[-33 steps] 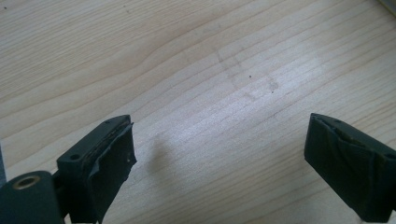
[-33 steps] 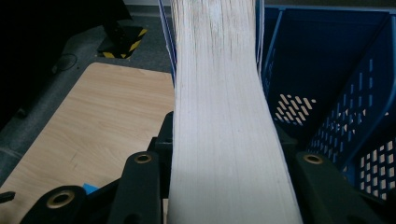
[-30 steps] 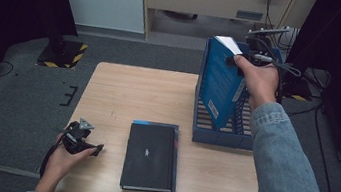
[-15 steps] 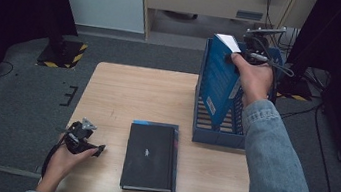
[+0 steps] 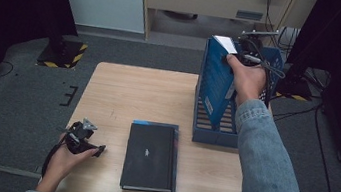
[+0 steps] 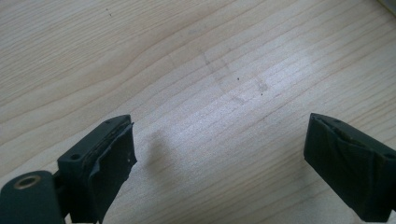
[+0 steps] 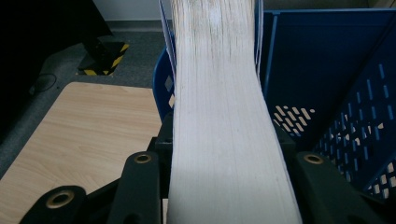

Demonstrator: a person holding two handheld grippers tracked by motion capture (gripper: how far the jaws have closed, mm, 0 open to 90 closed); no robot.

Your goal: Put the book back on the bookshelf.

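My right gripper [image 5: 231, 60] is shut on a thick blue-covered book [image 5: 214, 88] and holds it upright, tilted a little, at the left wall inside a blue slotted file rack [image 5: 226, 135]. In the right gripper view the book's white page edge [image 7: 219, 116] runs up between the jaws of the right gripper [image 7: 224, 158], with the rack's wall [image 7: 327, 70] to the right. On the table's near left corner rests my left gripper [image 5: 94, 150], open; in the left gripper view its pads [image 6: 114, 154] stand wide apart over bare wood [image 6: 187, 60].
A black book [image 5: 150, 156] lies flat on a thin blue one near the front edge of the wooden table [image 5: 123, 94]. The rack takes up the table's right side. Dark floor, cables and stands surround the table.
The right hand has shifted slightly to the left with the blue book still in its grip. The left hand and the black book have not moved.
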